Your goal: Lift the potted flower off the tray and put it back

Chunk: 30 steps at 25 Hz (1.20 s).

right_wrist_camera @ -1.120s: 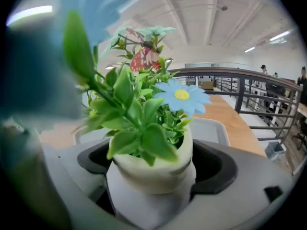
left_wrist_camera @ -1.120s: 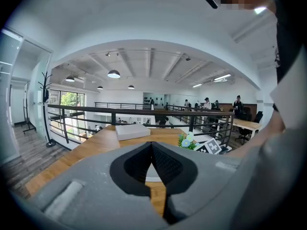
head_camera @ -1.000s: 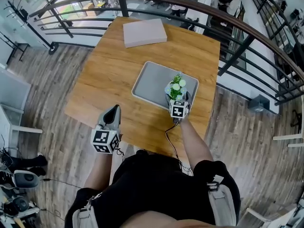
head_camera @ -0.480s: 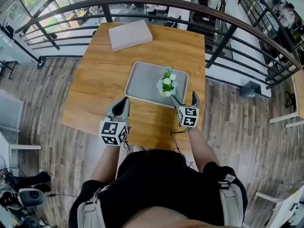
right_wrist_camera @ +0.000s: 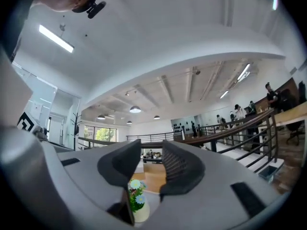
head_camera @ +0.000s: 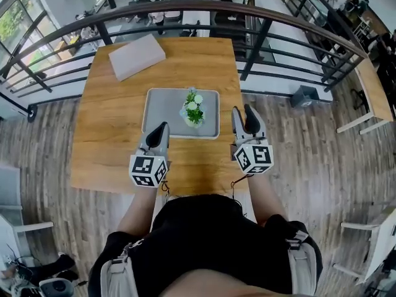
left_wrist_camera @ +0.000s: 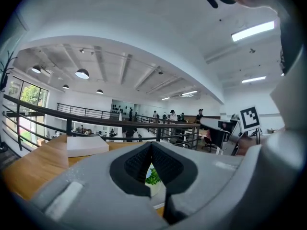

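The potted flower [head_camera: 193, 109], white blooms and green leaves in a pale pot, stands upright on the grey tray [head_camera: 162, 107] in the middle of the wooden table [head_camera: 105, 129]. My right gripper [head_camera: 244, 115] hovers off the tray's right side, away from the pot. Its jaws are closing with nothing between them, and a gap still shows. Through that gap, in the right gripper view, the flower [right_wrist_camera: 135, 200] appears low beyond my right gripper [right_wrist_camera: 151, 148]. My left gripper [head_camera: 159, 130] sits shut just short of the tray's near edge. The flower [left_wrist_camera: 153, 177] peeks below its joined tips [left_wrist_camera: 151, 145].
A flat pale box [head_camera: 137, 55] lies at the table's far left corner. A dark metal railing [head_camera: 260, 39] curves round the far and right sides of the table. Wood-plank floor [head_camera: 309, 166] lies to the right. Several people stand far off beyond the railing.
My right gripper has let go of the pot, drawn back and risen beside the tray, and its jaws have narrowed. My left gripper has moved forward towards the tray's near edge.
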Each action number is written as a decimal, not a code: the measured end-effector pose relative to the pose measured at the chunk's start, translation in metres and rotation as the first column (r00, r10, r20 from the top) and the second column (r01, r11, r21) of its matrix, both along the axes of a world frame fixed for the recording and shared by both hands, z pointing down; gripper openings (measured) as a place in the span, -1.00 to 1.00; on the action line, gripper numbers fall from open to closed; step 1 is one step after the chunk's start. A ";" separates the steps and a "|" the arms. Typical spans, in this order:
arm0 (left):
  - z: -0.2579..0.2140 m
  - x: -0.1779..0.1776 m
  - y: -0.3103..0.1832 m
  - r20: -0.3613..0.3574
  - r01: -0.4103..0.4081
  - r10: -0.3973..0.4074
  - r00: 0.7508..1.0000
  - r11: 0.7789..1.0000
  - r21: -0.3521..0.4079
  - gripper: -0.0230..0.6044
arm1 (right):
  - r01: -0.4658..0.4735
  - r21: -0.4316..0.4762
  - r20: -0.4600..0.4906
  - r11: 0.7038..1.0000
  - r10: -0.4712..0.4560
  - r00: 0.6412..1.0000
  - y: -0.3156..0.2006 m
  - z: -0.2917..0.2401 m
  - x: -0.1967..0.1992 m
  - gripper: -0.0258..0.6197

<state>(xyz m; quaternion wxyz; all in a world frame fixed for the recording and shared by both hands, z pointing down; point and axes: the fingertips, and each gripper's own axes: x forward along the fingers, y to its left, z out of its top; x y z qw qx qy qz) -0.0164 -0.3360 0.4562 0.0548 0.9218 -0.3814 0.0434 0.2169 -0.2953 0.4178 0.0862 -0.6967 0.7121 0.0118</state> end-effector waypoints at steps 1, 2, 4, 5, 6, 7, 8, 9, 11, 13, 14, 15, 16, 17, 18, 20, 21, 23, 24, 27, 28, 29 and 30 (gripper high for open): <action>-0.002 0.005 -0.001 -0.003 -0.012 0.012 1.000 1.000 0.006 -0.89 | -0.039 0.008 -0.018 0.999 0.040 0.999 0.004 -0.006 0.003 -0.64; -0.005 0.009 -0.001 -0.004 -0.023 0.024 1.000 1.000 0.011 -0.89 | -0.077 0.010 -0.036 0.997 0.077 0.996 0.008 -0.011 0.005 -0.90; -0.009 0.016 -0.001 -0.006 -0.044 0.044 0.999 0.999 0.020 -0.89 | -0.126 -0.001 -0.056 0.992 0.126 0.991 0.012 -0.014 0.005 -0.93; -0.010 0.019 -0.002 -0.007 -0.055 0.055 0.998 0.998 0.023 -0.89 | -0.142 -0.013 -0.059 0.990 0.141 0.988 0.013 -0.013 0.004 -0.93; -0.011 0.022 -0.001 -0.006 -0.066 0.066 0.998 0.998 0.025 -0.89 | -0.155 -0.027 -0.061 0.987 0.153 0.986 0.014 -0.010 0.002 -0.93; -0.011 0.025 -0.001 -0.004 -0.076 0.076 0.997 0.997 0.026 -0.89 | -0.164 -0.041 -0.061 0.986 0.161 0.985 0.015 -0.006 0.000 -0.93; -0.010 0.028 -0.001 -0.002 -0.085 0.085 0.996 0.996 0.026 -0.89 | -0.167 -0.054 -0.061 0.984 0.164 0.985 0.015 -0.002 -0.002 -0.93; -0.009 0.030 0.000 0.000 -0.092 0.092 0.996 0.995 0.026 -0.89 | -0.166 -0.062 -0.062 0.984 0.162 0.985 0.015 0.001 -0.004 -0.94; -0.008 0.033 -0.001 0.001 -0.099 0.099 0.995 0.995 0.026 -0.89 | -0.152 -0.069 -0.066 0.986 0.147 0.987 0.015 0.004 -0.008 -0.94; -0.008 0.032 -0.003 0.001 -0.097 0.097 0.995 0.995 0.026 -0.89 | -0.141 -0.066 -0.068 0.988 0.136 0.988 0.014 0.002 -0.011 -0.94; -0.008 0.031 -0.004 0.001 -0.091 0.091 0.996 0.996 0.025 -0.89 | -0.139 -0.064 -0.068 0.988 0.134 0.989 0.013 0.001 -0.011 -0.94; -0.009 0.029 -0.005 0.000 -0.085 0.085 0.996 0.996 0.023 -0.89 | -0.138 -0.064 -0.068 0.988 0.133 0.989 0.012 -0.001 -0.012 -0.94; -0.009 0.028 -0.006 -0.003 -0.079 0.079 0.997 0.997 0.021 -0.89 | -0.138 -0.064 -0.068 0.988 0.133 0.989 0.012 -0.002 -0.012 -0.94; -0.010 0.027 -0.006 -0.007 -0.076 0.076 0.997 0.997 0.020 -0.89 | -0.138 -0.065 -0.069 0.988 0.134 0.989 0.011 -0.002 -0.012 -0.94; -0.011 0.026 -0.006 -0.010 -0.073 0.074 0.997 0.997 0.020 -0.89 | -0.139 -0.066 -0.072 0.988 0.134 0.988 0.011 -0.003 -0.012 -0.94; -0.011 0.025 -0.006 -0.013 -0.072 0.072 0.997 0.997 0.022 -0.89 | -0.140 -0.065 -0.089 0.988 0.134 0.987 0.010 -0.002 -0.013 -0.94; -0.011 0.024 -0.006 -0.013 -0.071 0.071 0.997 0.997 0.023 -0.89 | -0.141 -0.064 -0.099 0.988 0.135 0.986 0.010 -0.002 -0.014 -0.93; -0.010 0.023 -0.007 -0.016 -0.069 0.069 0.997 0.997 0.024 -0.89 | -0.141 -0.061 -0.109 0.988 0.134 0.985 0.007 -0.001 -0.017 -0.93; -0.010 0.022 -0.008 -0.017 -0.067 0.067 0.998 0.997 0.025 -0.89 | -0.140 -0.060 -0.107 0.988 0.133 0.985 0.007 -0.001 -0.018 -0.93; -0.010 0.021 -0.006 -0.018 -0.063 0.064 0.998 0.998 0.026 -0.89 | -0.133 -0.062 -0.104 0.989 0.126 0.987 0.007 -0.001 -0.019 -0.93; -0.010 0.021 -0.006 -0.018 -0.062 0.062 0.998 0.998 0.026 -0.89 | -0.129 -0.064 -0.105 0.990 0.122 0.987 0.007 0.000 -0.020 -0.93; -0.010 0.021 -0.006 -0.019 -0.060 0.061 0.998 0.998 0.026 -0.89 | -0.124 -0.065 -0.106 0.990 0.117 0.987 0.007 0.000 -0.020 -0.93; -0.011 0.020 -0.006 -0.020 -0.059 0.060 0.998 0.998 0.026 -0.89 | -0.120 -0.065 -0.106 0.991 0.112 0.988 0.007 0.000 -0.022 -0.93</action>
